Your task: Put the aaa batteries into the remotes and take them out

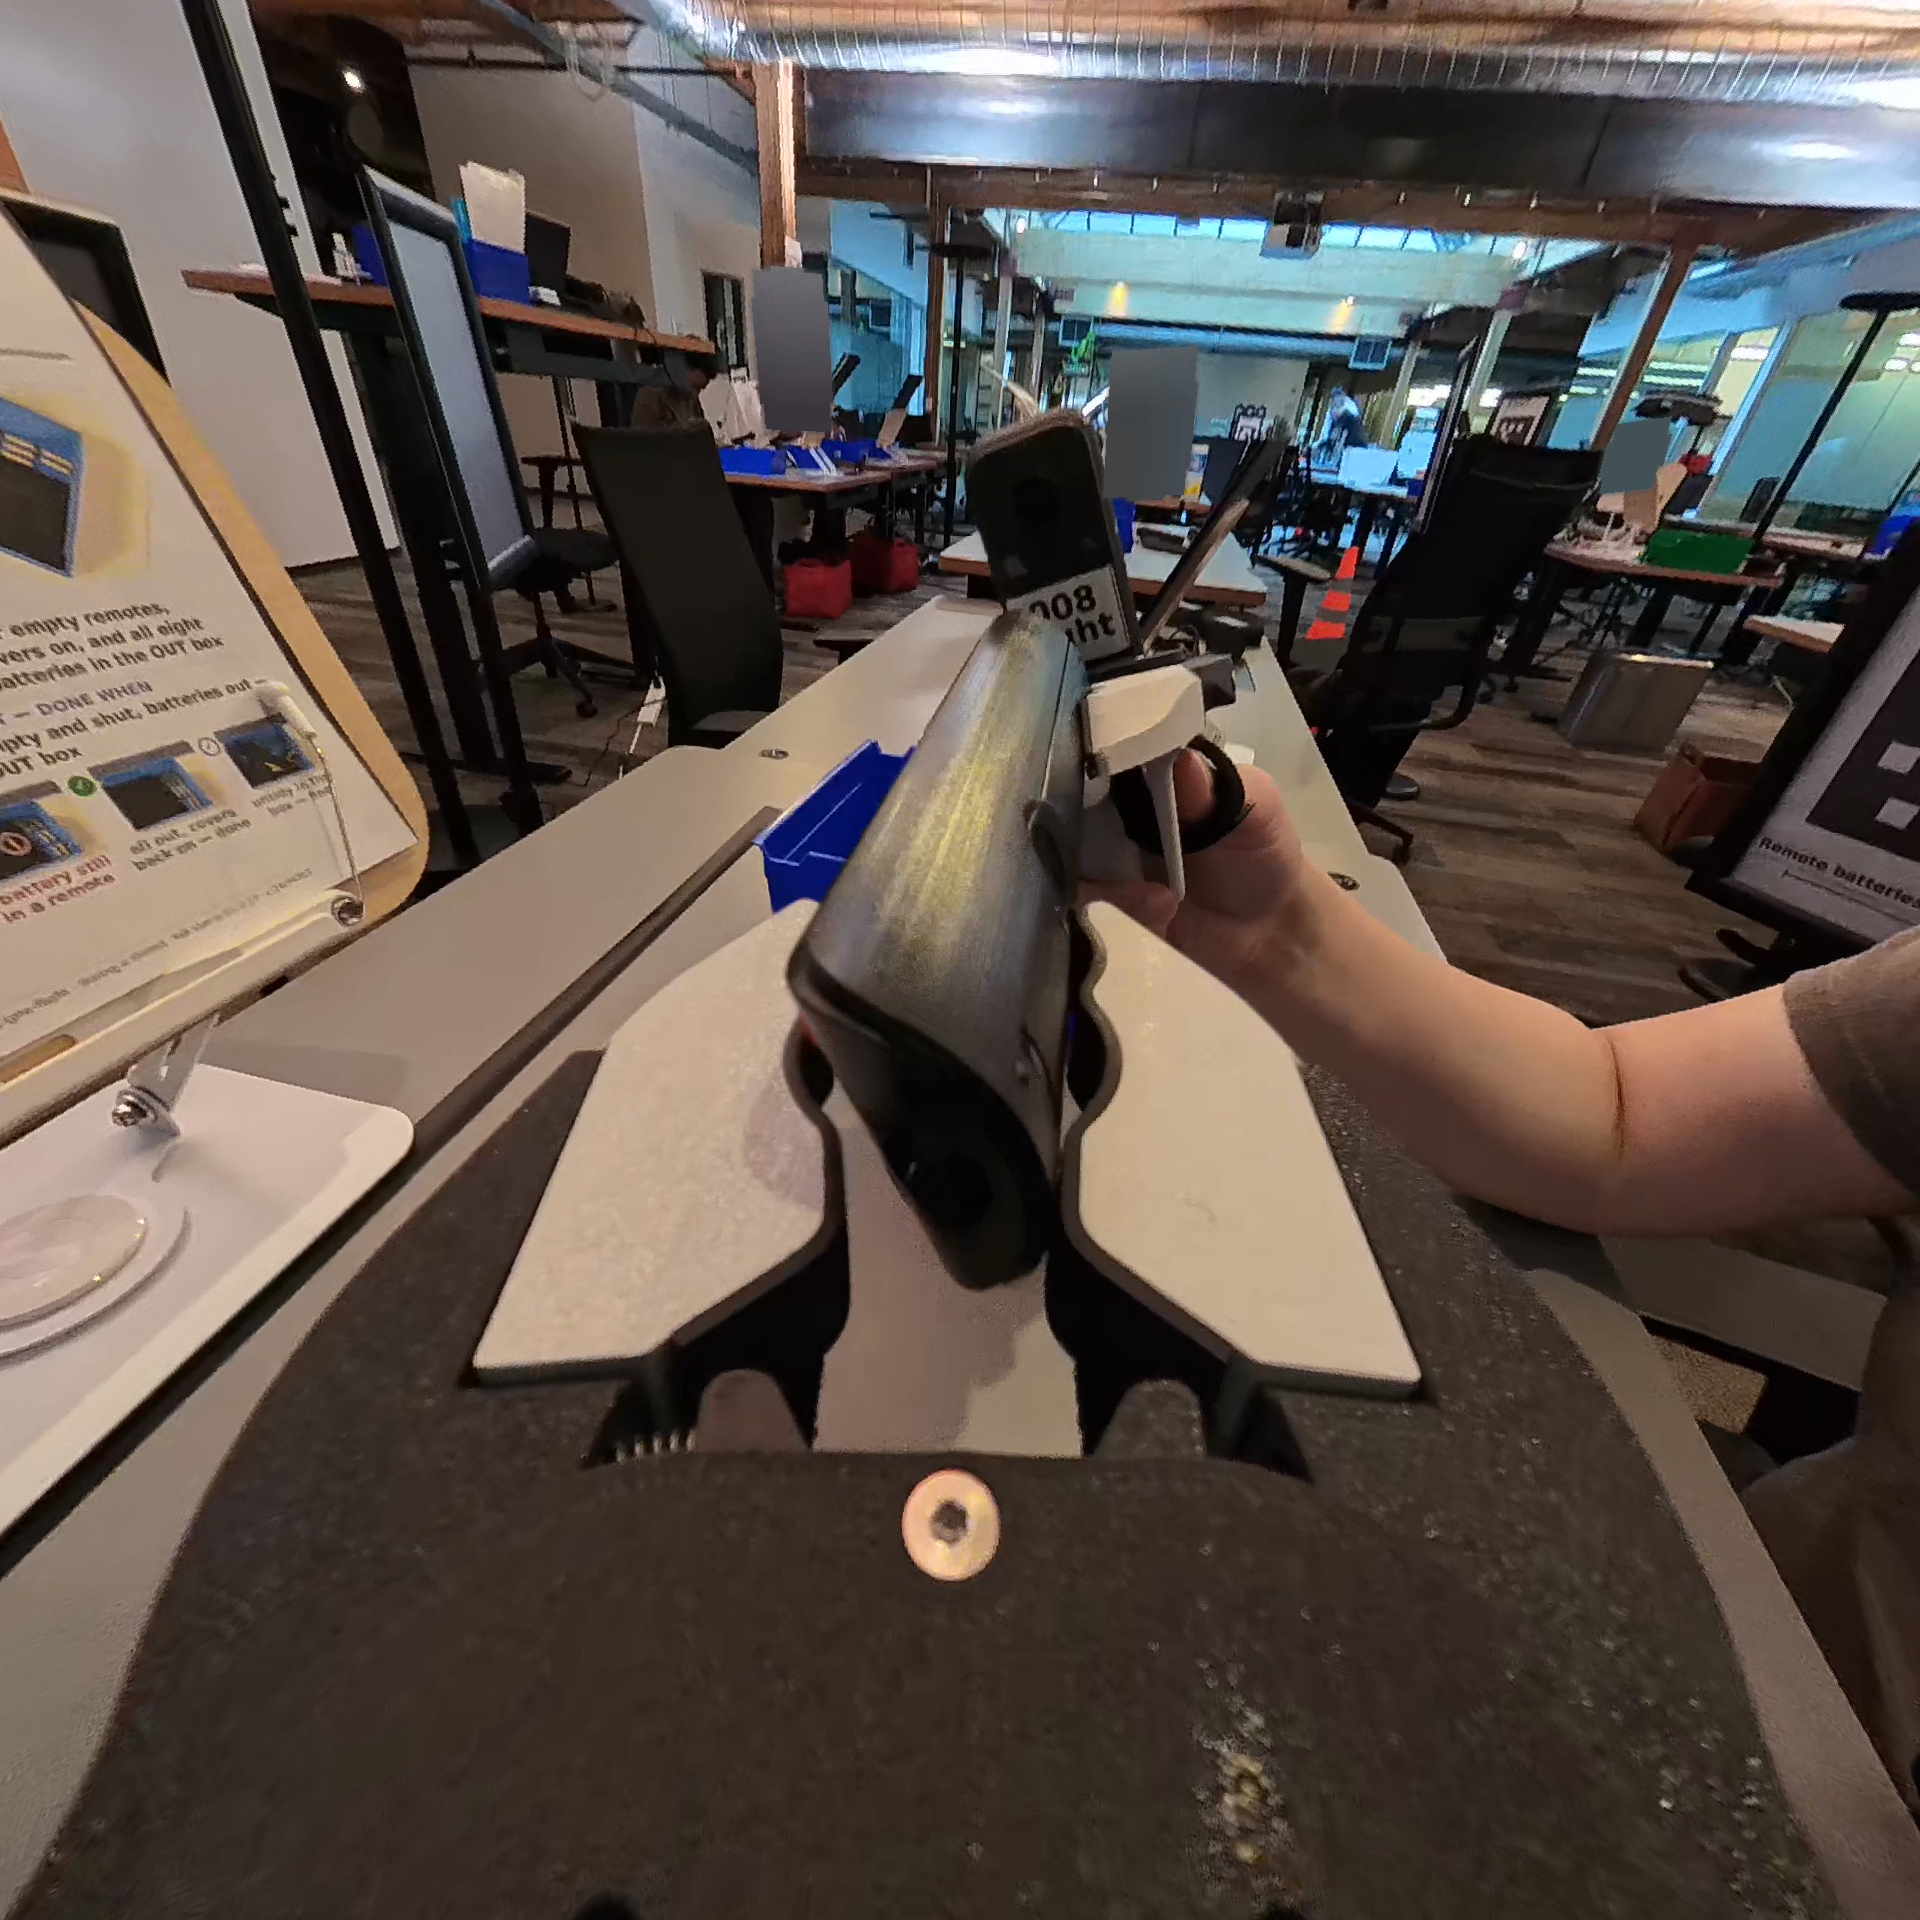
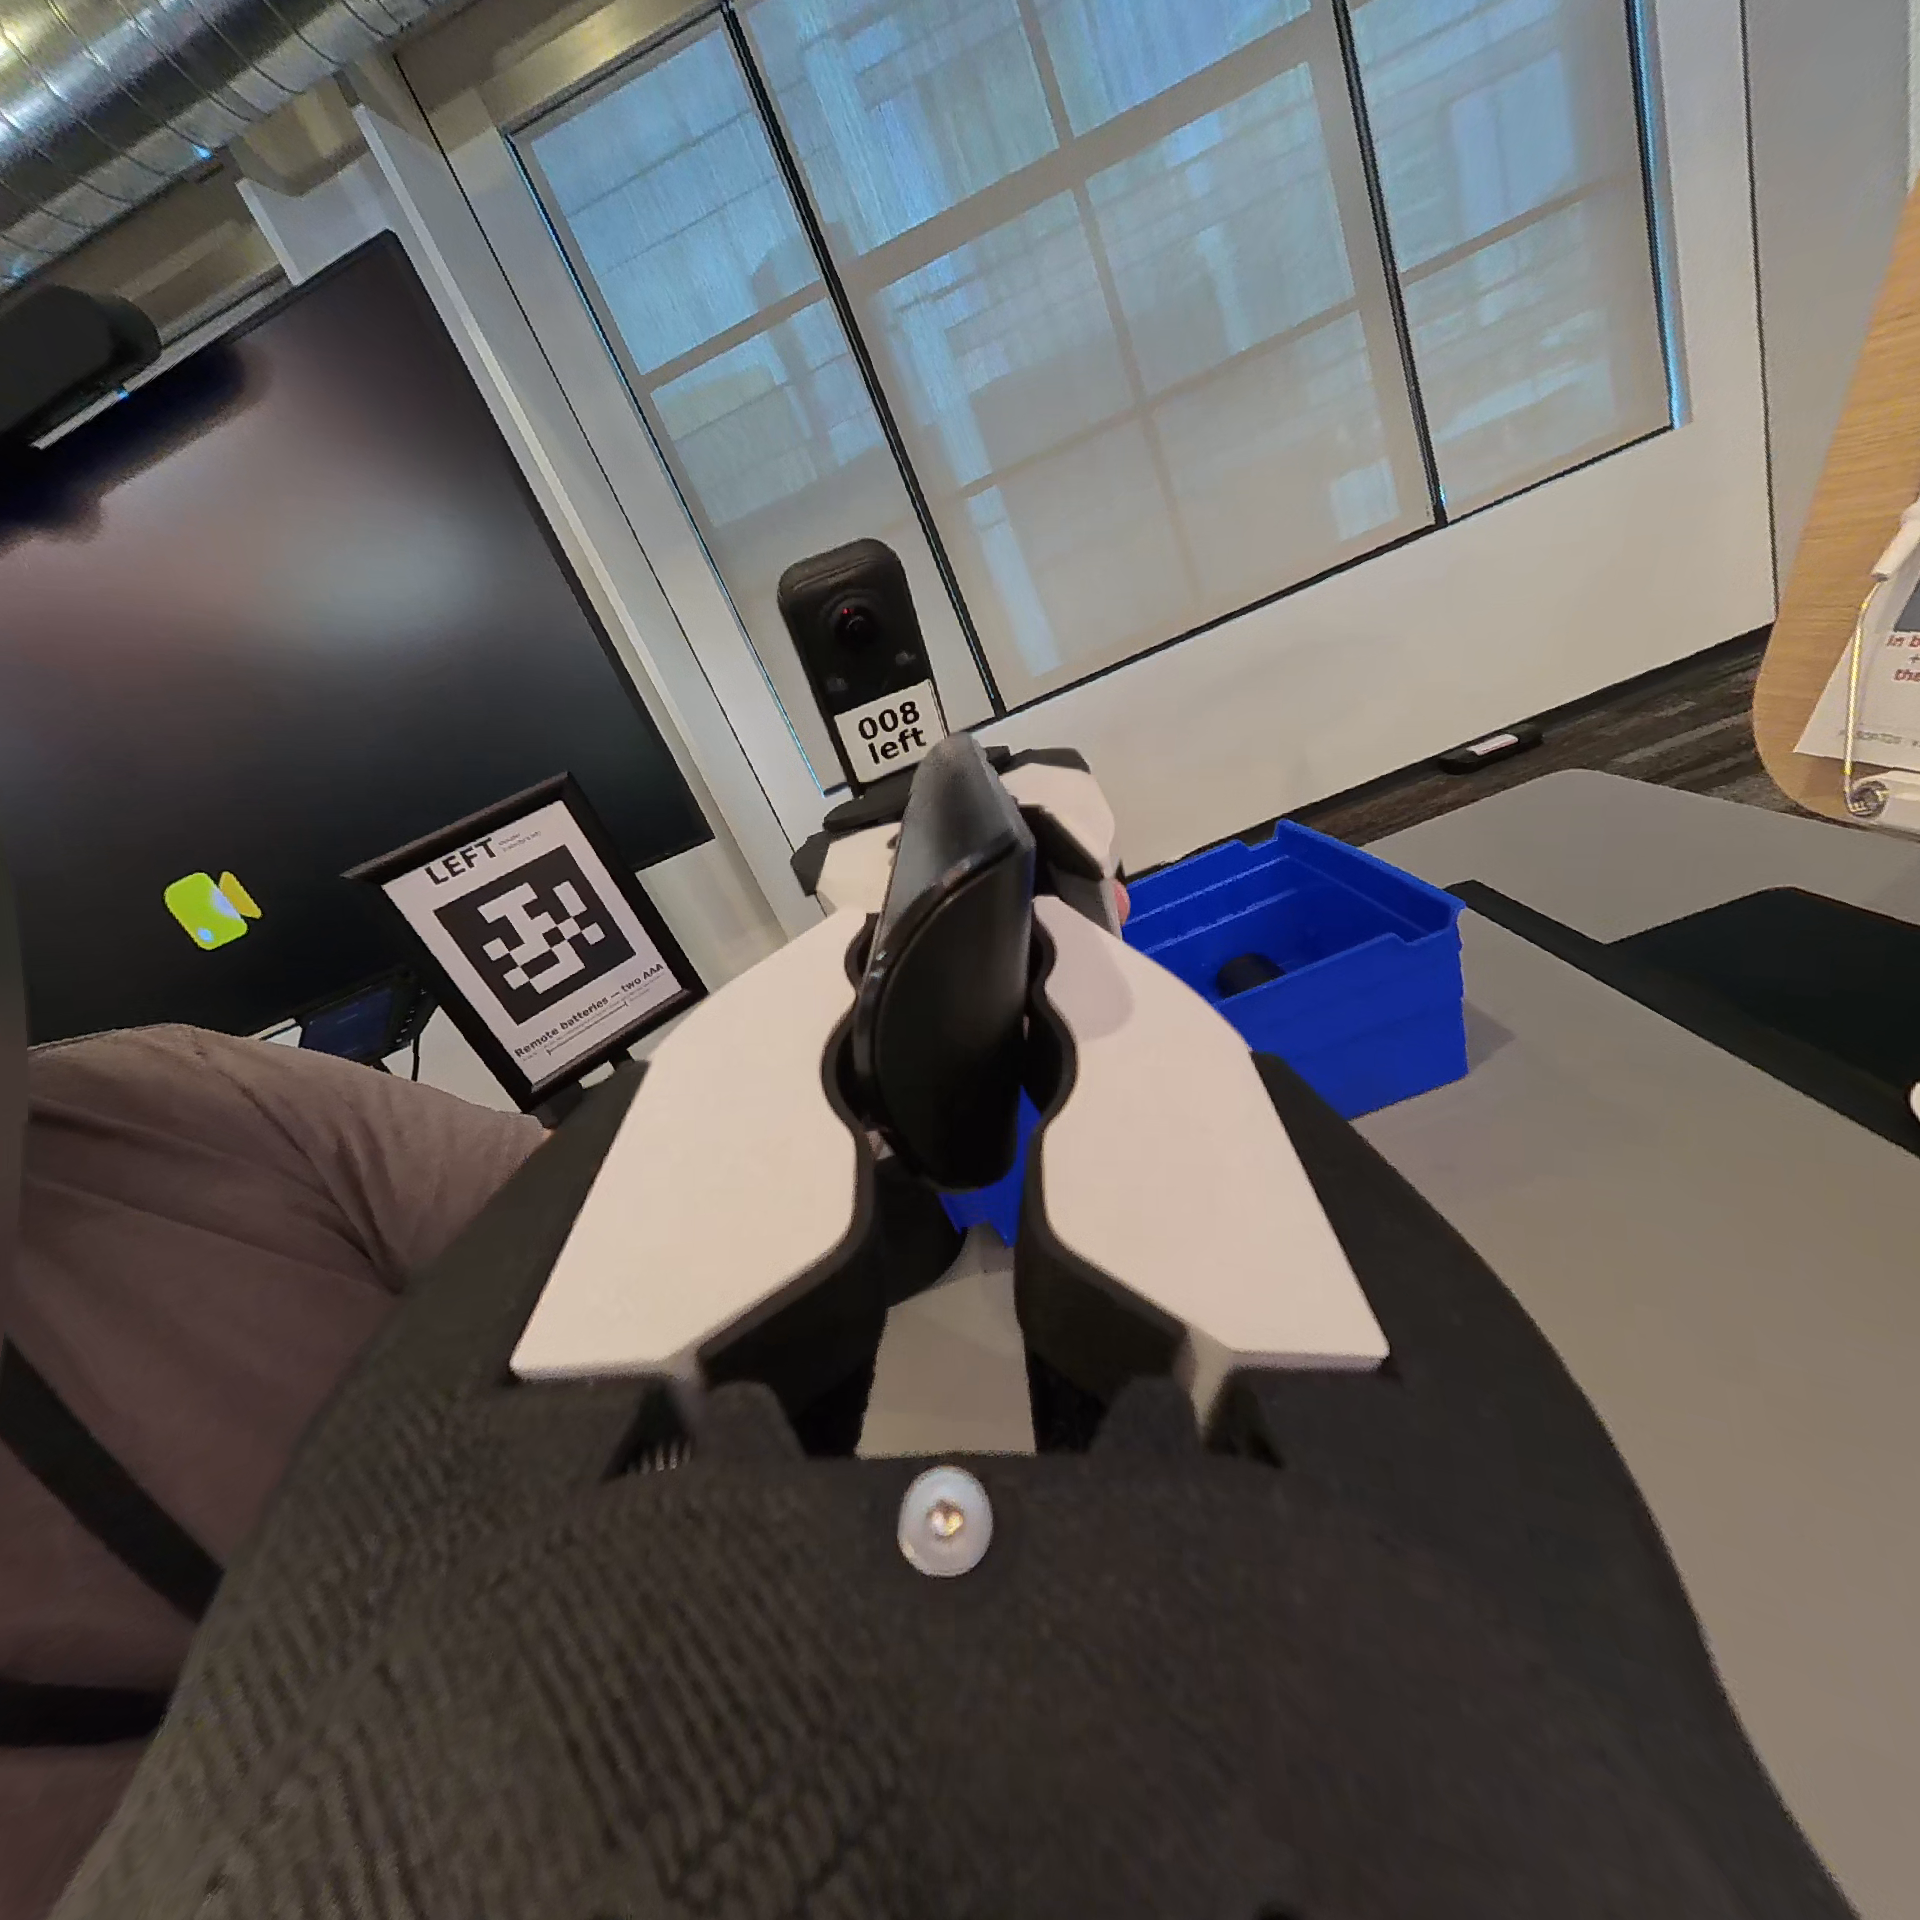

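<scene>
A black remote (image 1: pixel 935 831) is held in the air over the grey table (image 1: pixel 499 935), gripped at both ends. My left gripper (image 1: pixel 951 925) is shut on its near end, with the white fingers (image 1: pixel 675 1143) pressed against both sides. My right gripper (image 1: pixel 1143 717), held by a hand (image 1: pixel 1236 894), grips the far end. In the right wrist view, my right gripper (image 2: pixel 956 935) is shut on the remote (image 2: pixel 945 997), and the left gripper (image 2: pixel 1070 821) is just behind it. No loose batteries can be made out.
A blue bin (image 2: pixel 1330 997) stands on the table (image 2: pixel 1558 1299) behind the remote, with a dark round object (image 2: pixel 1252 971) in it; it also shows in the left wrist view (image 1: pixel 831 821). An instruction board (image 1: pixel 156 727) stands at the left. A marker sign (image 2: pixel 540 935) and a monitor (image 2: pixel 260 623) are beyond.
</scene>
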`<state>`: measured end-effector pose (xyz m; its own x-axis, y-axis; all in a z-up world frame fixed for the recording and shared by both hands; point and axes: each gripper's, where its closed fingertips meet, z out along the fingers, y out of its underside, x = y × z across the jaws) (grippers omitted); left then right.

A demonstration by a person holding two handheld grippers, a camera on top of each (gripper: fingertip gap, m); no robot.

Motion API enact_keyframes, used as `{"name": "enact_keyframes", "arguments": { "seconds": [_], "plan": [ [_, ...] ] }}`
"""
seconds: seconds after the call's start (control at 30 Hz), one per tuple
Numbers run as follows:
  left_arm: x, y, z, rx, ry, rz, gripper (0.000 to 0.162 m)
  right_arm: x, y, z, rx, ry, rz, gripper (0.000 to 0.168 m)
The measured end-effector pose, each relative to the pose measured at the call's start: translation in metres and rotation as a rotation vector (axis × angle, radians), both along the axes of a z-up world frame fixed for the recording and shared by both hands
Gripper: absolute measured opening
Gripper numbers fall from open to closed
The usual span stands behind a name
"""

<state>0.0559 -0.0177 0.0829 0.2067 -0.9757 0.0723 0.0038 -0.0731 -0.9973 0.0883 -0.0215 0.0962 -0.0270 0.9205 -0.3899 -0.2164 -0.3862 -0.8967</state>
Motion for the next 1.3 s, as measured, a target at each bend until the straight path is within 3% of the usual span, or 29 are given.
{"name": "enact_keyframes", "arguments": {
  "seconds": [0.13,0.43,0.87,1.0,1.1,1.3],
  "plan": [
    [-0.001,-0.005,0.004,0.031,-0.005,-0.021,0.032,-0.001,-0.001,0.003,-0.007,0.023,0.003,0.027],
    [-0.002,-0.015,0.003,0.012,0.019,-0.086,0.031,-0.002,-0.004,0.007,0.007,0.026,0.007,0.027],
    [0.001,-0.008,-0.001,0.075,0.079,0.008,0.028,0.004,0.001,0.011,-0.009,0.091,-0.004,0.028],
    [0.004,-0.005,0.0,0.079,0.059,0.047,0.027,0.014,0.009,0.018,-0.037,0.163,-0.034,0.037],
    [0.001,0.003,0.0,0.036,0.02,0.067,0.027,0.025,0.024,0.015,-0.01,0.108,-0.181,0.049],
    [-0.007,0.027,-0.003,0.027,-0.007,0.246,0.027,0.053,0.055,0.009,0.137,-0.164,-0.682,0.07]
  ]
}}
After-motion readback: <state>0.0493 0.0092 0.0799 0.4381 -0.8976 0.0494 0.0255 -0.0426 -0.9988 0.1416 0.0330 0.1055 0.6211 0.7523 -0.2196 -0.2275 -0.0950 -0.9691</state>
